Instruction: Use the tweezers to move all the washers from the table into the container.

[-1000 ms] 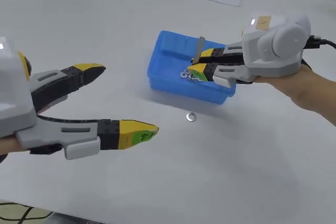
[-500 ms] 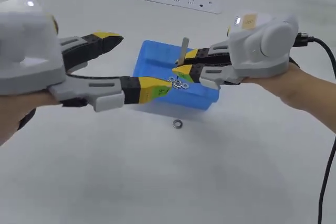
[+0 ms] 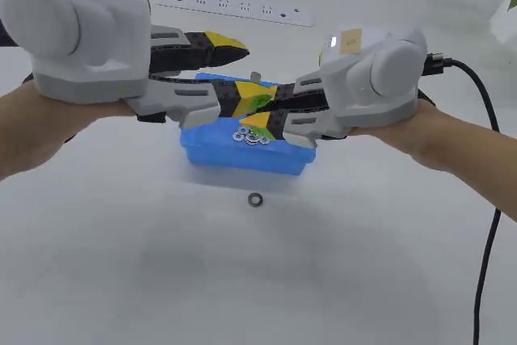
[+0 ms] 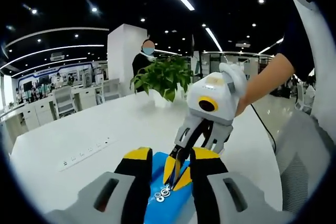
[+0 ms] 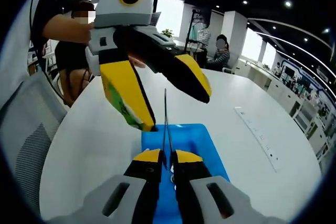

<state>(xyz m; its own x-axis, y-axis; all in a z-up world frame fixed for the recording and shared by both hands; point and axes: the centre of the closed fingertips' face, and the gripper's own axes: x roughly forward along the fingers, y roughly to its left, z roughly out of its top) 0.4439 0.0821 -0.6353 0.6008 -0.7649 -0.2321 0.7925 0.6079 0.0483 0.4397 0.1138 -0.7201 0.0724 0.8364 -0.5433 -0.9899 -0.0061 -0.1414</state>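
Now the right tool (image 5: 168,157), clamped on the tweezers (image 5: 165,124) above the blue container (image 3: 242,159), is best lowered squarely onto the washer (image 3: 255,199) on the tabletop (image 3: 363,264) below, near its tips; the left tool (image 3: 257,75) is spread wide, empty.

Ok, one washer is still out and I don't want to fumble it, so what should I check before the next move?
1. Tweezers gripped: ok, the right gripper is shut on the tweezers.
2. Tweezer tips empty: cannot tell, the jaws hide them.
3. Target free: ok, one washer lies alone on the table in front of the container.
4. Container upright: ok, with the collected washers inside.
5. Path clear: not ok, the open left gripper hangs over the container, close to the tweezers.
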